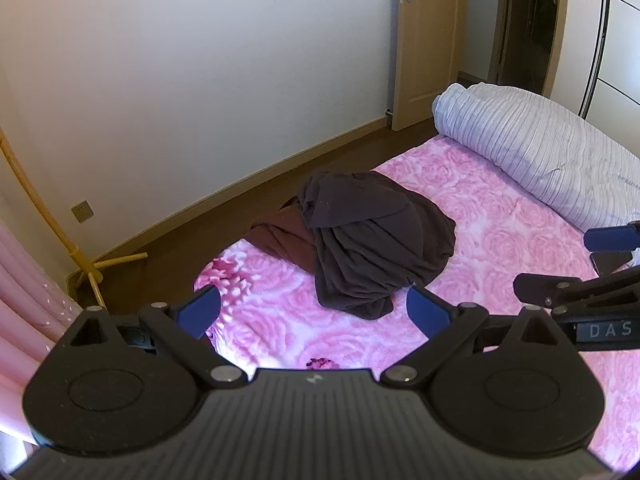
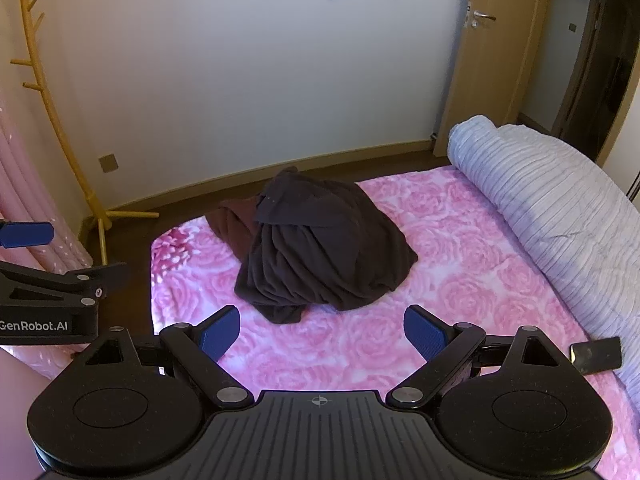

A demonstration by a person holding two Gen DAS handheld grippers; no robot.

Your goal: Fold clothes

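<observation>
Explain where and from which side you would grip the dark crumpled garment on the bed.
Probably grip the dark garment at its loose lower fold, which spills toward the open right gripper. Come from the near side, low over the pink bedspread; the bunched top offers no clear edge.

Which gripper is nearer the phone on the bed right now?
Right. The phone lies just right of the right gripper, beside the rolled quilt. The left gripper sits further left, away from it.
</observation>
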